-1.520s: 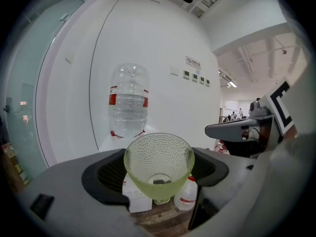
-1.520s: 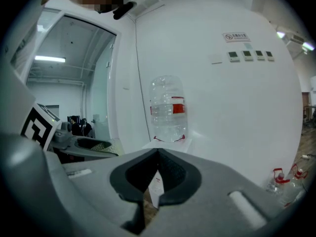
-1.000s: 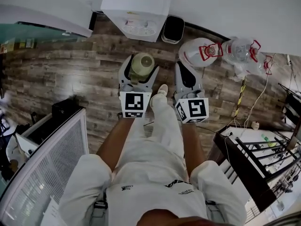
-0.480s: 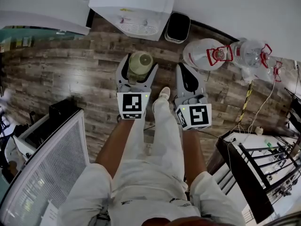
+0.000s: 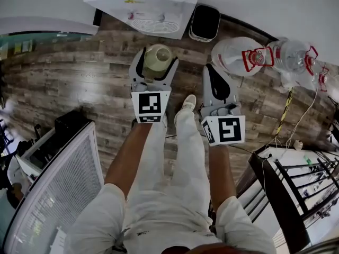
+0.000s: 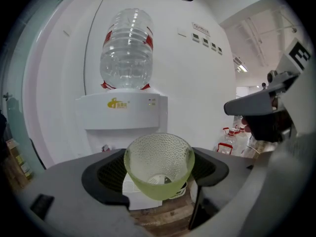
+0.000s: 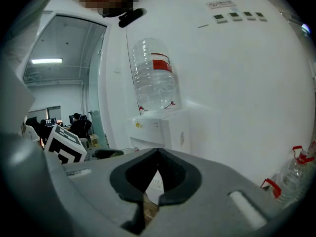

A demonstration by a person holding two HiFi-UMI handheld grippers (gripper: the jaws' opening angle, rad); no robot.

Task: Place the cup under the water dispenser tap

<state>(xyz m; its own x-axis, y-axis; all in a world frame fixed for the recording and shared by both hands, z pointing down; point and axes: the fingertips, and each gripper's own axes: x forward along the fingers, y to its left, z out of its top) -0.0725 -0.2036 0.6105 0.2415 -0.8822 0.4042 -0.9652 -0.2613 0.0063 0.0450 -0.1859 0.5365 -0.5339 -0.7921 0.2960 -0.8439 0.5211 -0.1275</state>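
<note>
A pale green textured cup (image 5: 158, 57) stands upright between the pads of my left gripper (image 5: 157, 58), which is shut on it. The left gripper view shows the cup (image 6: 159, 164) in front of the white water dispenser (image 6: 123, 112), whose taps sit in a recess just behind it. From the head view the dispenser (image 5: 143, 1) is at the top, with its grille tray (image 5: 154, 26) a short way beyond the cup. My right gripper (image 5: 212, 70) is beside the left one, shut and empty, its tips meeting (image 7: 157, 152).
A black bin (image 5: 205, 23) stands right of the dispenser. Big water bottles with red handles (image 5: 249, 57) lie at the right. A white slatted cabinet (image 5: 53, 194) is at lower left, a black rack (image 5: 296, 194) at lower right. The person's shoe (image 5: 186, 102) is between the grippers.
Both grippers have moved closer to the dispenser, the left one still carrying the cup. The dispenser and bin have shifted toward the picture's top edge.
</note>
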